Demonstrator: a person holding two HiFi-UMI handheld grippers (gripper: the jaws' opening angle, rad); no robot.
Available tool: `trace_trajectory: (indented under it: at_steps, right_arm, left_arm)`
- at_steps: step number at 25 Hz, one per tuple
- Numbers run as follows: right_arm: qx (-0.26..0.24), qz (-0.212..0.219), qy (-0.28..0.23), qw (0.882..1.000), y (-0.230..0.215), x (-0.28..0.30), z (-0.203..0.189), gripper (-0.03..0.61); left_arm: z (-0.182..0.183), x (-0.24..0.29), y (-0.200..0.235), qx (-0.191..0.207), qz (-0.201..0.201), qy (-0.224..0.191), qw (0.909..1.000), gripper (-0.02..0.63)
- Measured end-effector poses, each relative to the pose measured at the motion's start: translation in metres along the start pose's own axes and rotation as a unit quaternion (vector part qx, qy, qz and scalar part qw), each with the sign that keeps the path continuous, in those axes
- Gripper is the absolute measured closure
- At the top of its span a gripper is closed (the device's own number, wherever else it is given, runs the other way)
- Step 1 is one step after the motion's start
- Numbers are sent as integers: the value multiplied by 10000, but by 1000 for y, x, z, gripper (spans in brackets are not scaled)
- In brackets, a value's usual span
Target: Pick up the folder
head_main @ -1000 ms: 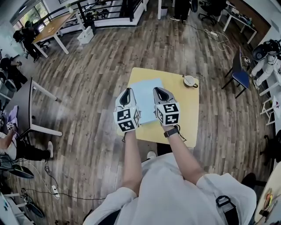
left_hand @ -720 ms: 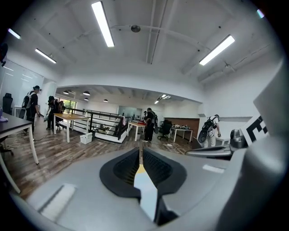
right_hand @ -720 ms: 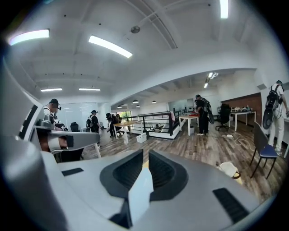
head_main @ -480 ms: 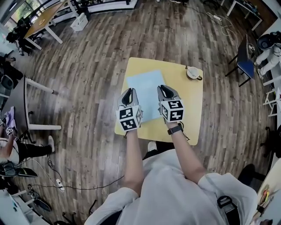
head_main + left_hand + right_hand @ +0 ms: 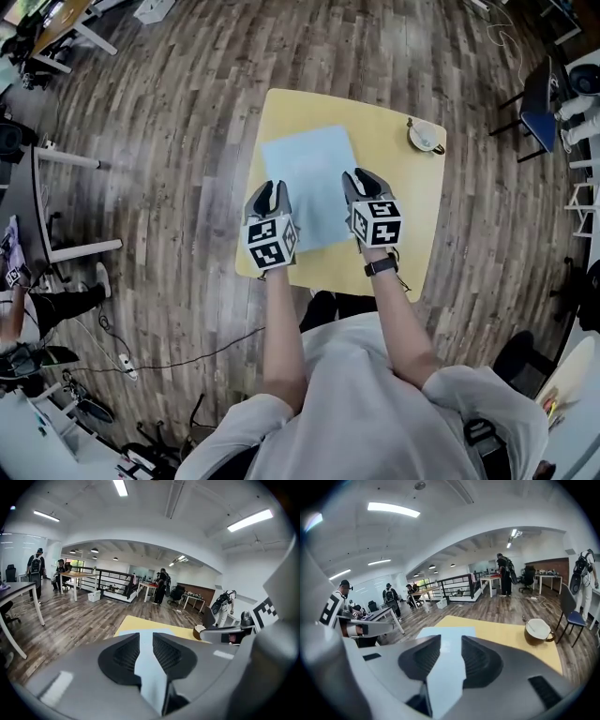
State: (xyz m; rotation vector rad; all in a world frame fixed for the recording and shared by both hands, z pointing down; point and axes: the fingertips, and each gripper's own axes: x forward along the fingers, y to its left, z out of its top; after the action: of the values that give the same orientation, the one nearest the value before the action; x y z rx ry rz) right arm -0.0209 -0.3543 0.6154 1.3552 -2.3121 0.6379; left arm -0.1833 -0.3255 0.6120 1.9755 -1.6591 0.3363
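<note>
A light blue folder (image 5: 309,178) lies flat on the yellow table (image 5: 408,211). My left gripper (image 5: 270,187) hovers over the folder's near left edge, and my right gripper (image 5: 361,176) over its near right edge. Both point forward and down. The jaws of both have just been opening and now stand a little apart with nothing between them. In the left gripper view the folder (image 5: 148,672) shows through the gap, and in the right gripper view the folder (image 5: 449,632) lies ahead of the jaws. I cannot tell whether either gripper touches it.
A cup on a saucer (image 5: 425,135) stands at the table's far right corner, also the cup (image 5: 537,631). A blue chair (image 5: 544,92) is at the right and a grey desk (image 5: 37,202) at the left. A cable (image 5: 178,354) lies on the wood floor. People stand far off.
Both grippers have come down toward the table and now sit over the folder's near edge, one at each side. The head view has tilted further down.
</note>
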Motion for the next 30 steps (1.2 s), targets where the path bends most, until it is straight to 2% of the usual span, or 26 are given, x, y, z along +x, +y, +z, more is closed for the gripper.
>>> trace_trajectory:
  at_steps: [1, 5, 7, 10, 13, 16, 19, 22, 26, 30]
  right_arm:
    - [42, 24, 82, 10000, -3, 6, -2, 431]
    - [178, 172, 301, 9992, -14, 25, -12, 394]
    - [160, 307, 431, 9985, -17, 35, -18, 354]
    - [229, 450, 620, 9968, -23, 48, -29, 333]
    - [406, 489, 599, 9962, -31, 60, -35, 317]
    - [587, 496, 610, 9952, -40, 68, -42, 305]
    - [768, 602, 785, 9921, -44, 76, -55, 285]
    - [1029, 786, 1111, 9853, -41, 85, -69, 254]
    - [1147, 865, 1300, 9810, -37, 88, -81, 225]
    - [1070, 776, 1419, 9810, -36, 91, -87, 224]
  left_arm:
    - [-2, 4, 4, -23, 22, 59, 10000, 540]
    - [-13, 22, 11, -163, 63, 327, 9993, 508]
    - [-22, 32, 13, -285, 54, 472, 9985, 486]
    - [-34, 44, 14, -510, -31, 662, 9965, 429]
    - [-45, 58, 15, -769, -230, 852, 9931, 321]
    - [-54, 69, 26, -961, -133, 943, 9908, 239]
    - [-65, 75, 36, -1332, -125, 1024, 9857, 179]
    - [-73, 82, 36, -1673, -371, 1105, 9790, 129]
    - [-95, 91, 21, -1848, -660, 1578, 9678, 87]
    - [-110, 97, 17, -1644, -532, 1911, 9663, 81]
